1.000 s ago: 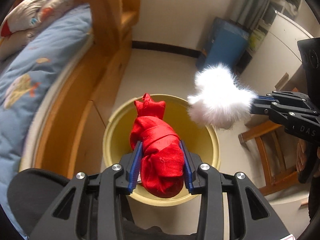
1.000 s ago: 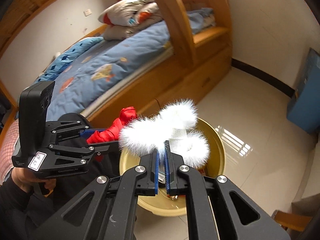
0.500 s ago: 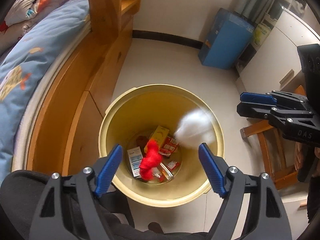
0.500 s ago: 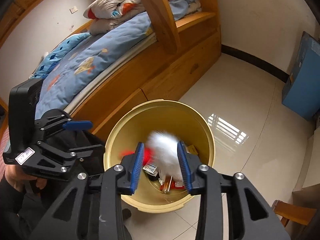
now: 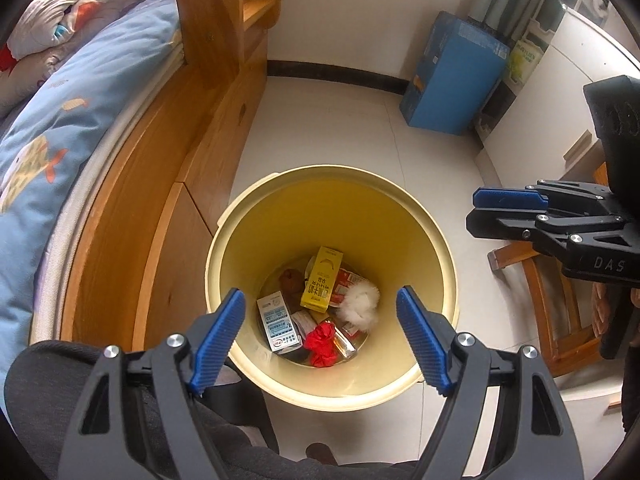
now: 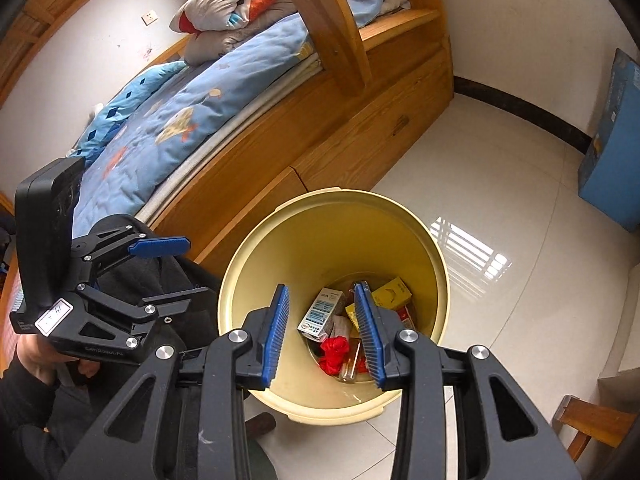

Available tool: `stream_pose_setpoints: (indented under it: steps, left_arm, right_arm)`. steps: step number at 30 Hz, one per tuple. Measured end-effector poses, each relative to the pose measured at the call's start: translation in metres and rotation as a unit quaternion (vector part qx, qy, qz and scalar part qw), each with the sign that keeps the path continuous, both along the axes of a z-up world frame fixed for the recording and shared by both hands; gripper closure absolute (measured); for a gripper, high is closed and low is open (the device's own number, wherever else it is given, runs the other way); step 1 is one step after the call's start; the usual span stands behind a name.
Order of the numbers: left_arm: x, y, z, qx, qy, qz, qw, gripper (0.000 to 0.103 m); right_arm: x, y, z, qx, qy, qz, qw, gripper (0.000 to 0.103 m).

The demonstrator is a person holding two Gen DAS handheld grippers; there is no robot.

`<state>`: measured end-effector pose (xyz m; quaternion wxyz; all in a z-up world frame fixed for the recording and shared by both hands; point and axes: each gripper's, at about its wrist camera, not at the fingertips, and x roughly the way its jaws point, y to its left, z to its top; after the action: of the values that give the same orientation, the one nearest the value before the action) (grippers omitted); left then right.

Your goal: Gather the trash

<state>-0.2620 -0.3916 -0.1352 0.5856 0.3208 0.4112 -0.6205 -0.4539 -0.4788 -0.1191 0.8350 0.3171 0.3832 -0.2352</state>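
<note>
Red cloth (image 5: 323,340) lies lengthwise, seemingly, in bin (image 5: 256,216).

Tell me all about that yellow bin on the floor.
The yellow bin is a round, pale yellow, plastic-looking bucket, upright on the tiled floor beside the wooden bed frame, lidless. At its bottom lie a red cloth bundle, a white fluffy piece, a yellow carton and small packets.
</note>
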Motion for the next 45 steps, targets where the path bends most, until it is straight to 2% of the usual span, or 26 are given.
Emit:
stream_pose_setpoints:
  steps: [7,20,31,39,43,45]
  left_arm:
    - [0.002,0.004,0.007,-0.010,0.000,0.004,0.9999,0.027]
    - [0.017,0.018,0.030,-0.043,-0.008,0.033,0.9985,0.027]
    - [0.049,0.046,0.058,-0.084,-0.025,0.080,0.9929,0.027]
    - [0.092,0.097,0.082,-0.114,-0.042,0.159,0.9797,0.027]
    - [0.115,0.126,0.092,-0.123,-0.051,0.202,0.9702,0.027]
    - [0.129,0.147,0.098,-0.131,-0.055,0.230,0.9627,0.027]
  right_arm:
    - [0.003,0.002,0.001,-0.001,-0.005,0.004,1.000,0.068]
    - [0.029,0.015,0.021,-0.026,-0.018,0.033,0.999,0.068]
    - [0.076,0.035,0.048,-0.055,-0.032,0.084,0.994,0.068]
    - [0.130,0.065,0.068,-0.079,-0.047,0.151,0.984,0.068]
    - [0.166,0.087,0.079,-0.085,-0.061,0.201,0.974,0.068]
    - [0.182,0.098,0.085,-0.088,-0.069,0.223,0.968,0.068]
